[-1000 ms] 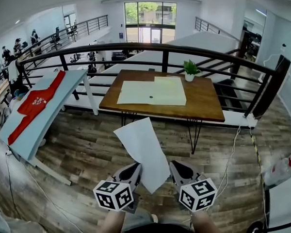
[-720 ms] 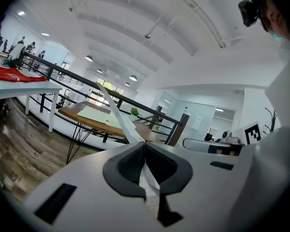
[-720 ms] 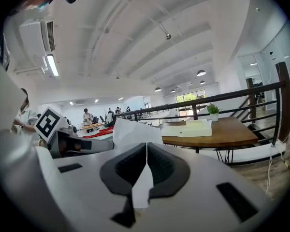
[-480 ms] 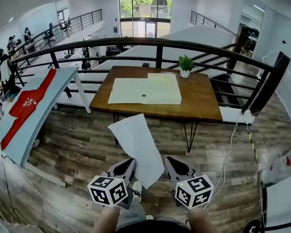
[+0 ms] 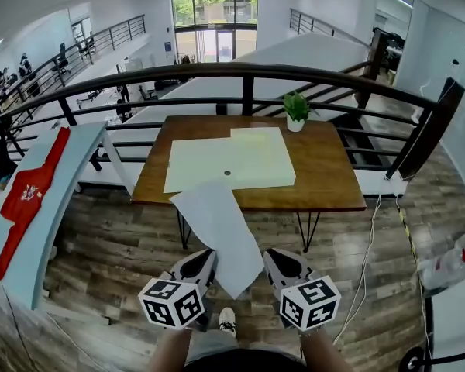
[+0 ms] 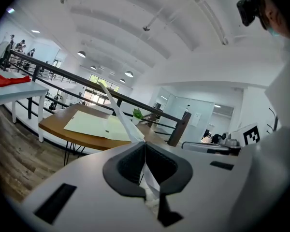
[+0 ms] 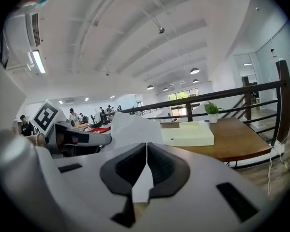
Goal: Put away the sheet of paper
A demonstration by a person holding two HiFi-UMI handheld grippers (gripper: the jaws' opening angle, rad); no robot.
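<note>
The white rectangular sheet of paper (image 5: 217, 227) is held in the air over the grey-brown plank floor (image 5: 116, 246), just on the near side of the brown wooden table (image 5: 329, 180). The left gripper (image 5: 198, 266) is clenched on the sheet's near left edge and the right gripper (image 5: 281, 266) on its near right edge, each pinching the paper between closed jaws. A pale yellow-green rectangular pad (image 5: 232, 161) lies on the table with a small green potted plant (image 5: 297, 109) at the far edge. A black metal railing (image 5: 248, 72) runs behind, and a light blue table (image 5: 70, 177) bearing a red cloth (image 5: 27, 196) stands at the left.
</note>
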